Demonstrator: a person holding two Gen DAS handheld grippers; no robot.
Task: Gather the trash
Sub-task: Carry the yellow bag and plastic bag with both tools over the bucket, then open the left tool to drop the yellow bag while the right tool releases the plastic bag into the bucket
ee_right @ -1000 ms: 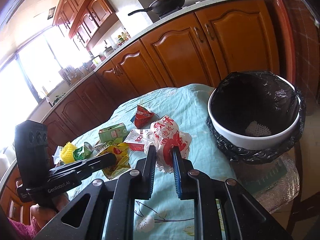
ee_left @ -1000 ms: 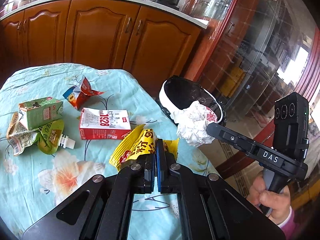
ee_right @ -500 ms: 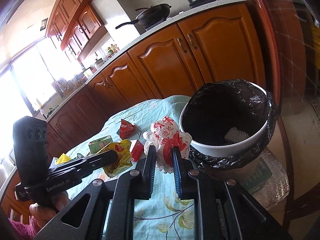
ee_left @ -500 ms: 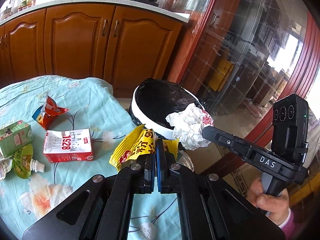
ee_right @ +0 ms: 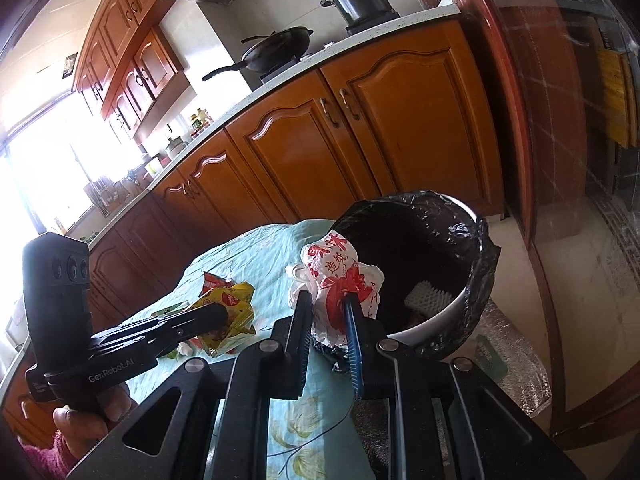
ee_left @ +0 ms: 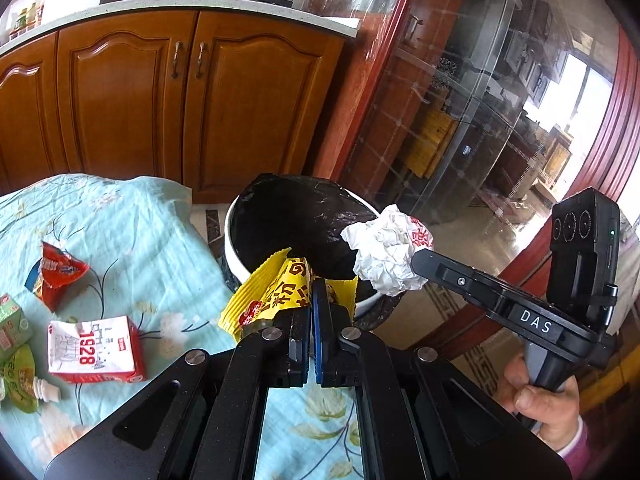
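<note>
Left gripper (ee_left: 312, 300): its jaws are being kept clenched on the yellow wrapper (ee_left: 272, 294), with almost no gap between the fingers.
Yellow wrapper: a crinkled, glossy foil packet with red print and a ridged sealed edge; it is being held at the near rim of the bin (ee_left: 236, 256), its long axis running from 7 o'clock up to 1 o'clock in the left view.
Right gripper (ee_right: 328, 304): its jaws are being held around the white bag (ee_right: 340, 280), the plastic being squeezed between them.
White bag: thin, soft plastic, crumpled into a ball, with red characters; it is being held over the bin's near rim, bulging toward 12 o'clock in the right view.
Bin: round, white and smooth, lined with shiny black film; a white ridged foam piece (ee_right: 426, 298) is lying inside.
Table (ee_left: 128, 240): covered by a pale blue flowered cloth; a red and white carton (ee_left: 94, 350) is lying flat at 9 o'clock, and a torn red packet (ee_left: 56, 276) is lying beyond it.
</note>
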